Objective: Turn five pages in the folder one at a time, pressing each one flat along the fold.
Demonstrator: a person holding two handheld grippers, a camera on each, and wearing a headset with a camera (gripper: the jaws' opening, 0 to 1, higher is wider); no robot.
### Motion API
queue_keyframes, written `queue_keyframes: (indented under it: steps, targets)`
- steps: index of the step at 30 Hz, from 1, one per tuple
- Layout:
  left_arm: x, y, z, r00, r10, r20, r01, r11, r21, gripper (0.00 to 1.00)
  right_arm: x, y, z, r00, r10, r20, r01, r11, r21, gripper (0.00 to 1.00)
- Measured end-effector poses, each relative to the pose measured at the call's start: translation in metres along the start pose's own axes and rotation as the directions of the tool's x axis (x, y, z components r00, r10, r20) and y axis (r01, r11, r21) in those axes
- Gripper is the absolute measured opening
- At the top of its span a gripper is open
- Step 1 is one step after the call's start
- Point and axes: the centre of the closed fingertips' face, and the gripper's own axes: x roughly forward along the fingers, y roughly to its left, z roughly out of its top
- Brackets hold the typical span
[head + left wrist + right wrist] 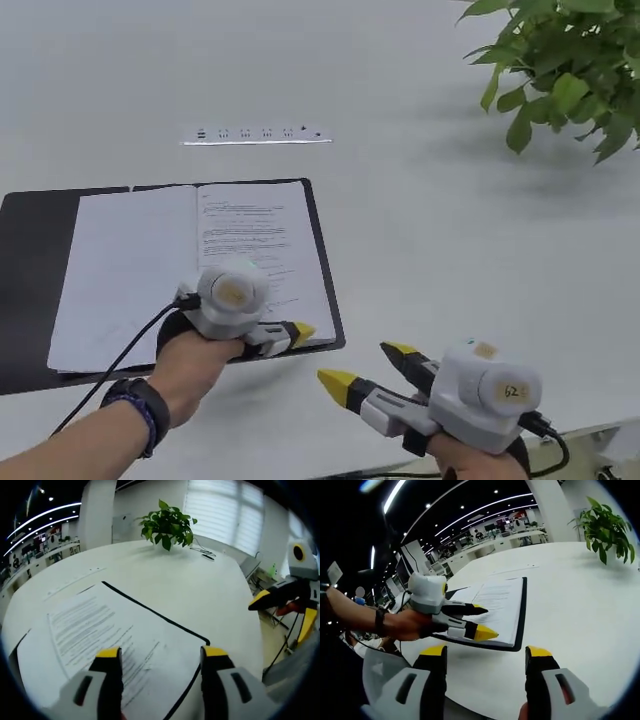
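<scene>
Folder (30, 290) open; left hand-held gripper (162, 652) released over right page (260, 240) near corner, pinch next; right hand-held gripper (367, 365) released.

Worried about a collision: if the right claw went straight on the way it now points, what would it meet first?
Probably the left claw, which sits at the near edge of the open folder. Depth is hard to judge.

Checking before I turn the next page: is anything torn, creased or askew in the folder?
Nothing stands out. The open black folder lies flat on the white table, and its white printed pages sit squarely inside with no visible tear or crease.
</scene>
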Motion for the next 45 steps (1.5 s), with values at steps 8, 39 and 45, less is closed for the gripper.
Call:
queue_keyframes:
  steps: [8, 39, 45]
  targets:
    - [0.010, -0.001, -0.011, 0.9992, 0.020, -0.034, -0.018, 0.998, 0.062, 0.59, -0.001, 0.004, -0.002, 0.9999, 0.002, -0.010, -0.002, 1.000, -0.001, 0.62]
    - [0.013, 0.012, -0.006, 0.9985, 0.055, 0.003, -0.055, 0.997, 0.049, 0.14, 0.009, -0.002, 0.002, 0.9998, 0.019, 0.005, -0.019, 0.999, 0.033, 0.59]
    - [0.013, 0.015, -0.006, 0.9988, 0.045, 0.018, -0.044, 0.998, -0.034, 0.10, 0.015, -0.004, 0.008, 0.9996, 0.026, 0.009, -0.027, 0.999, 0.036, 0.57]
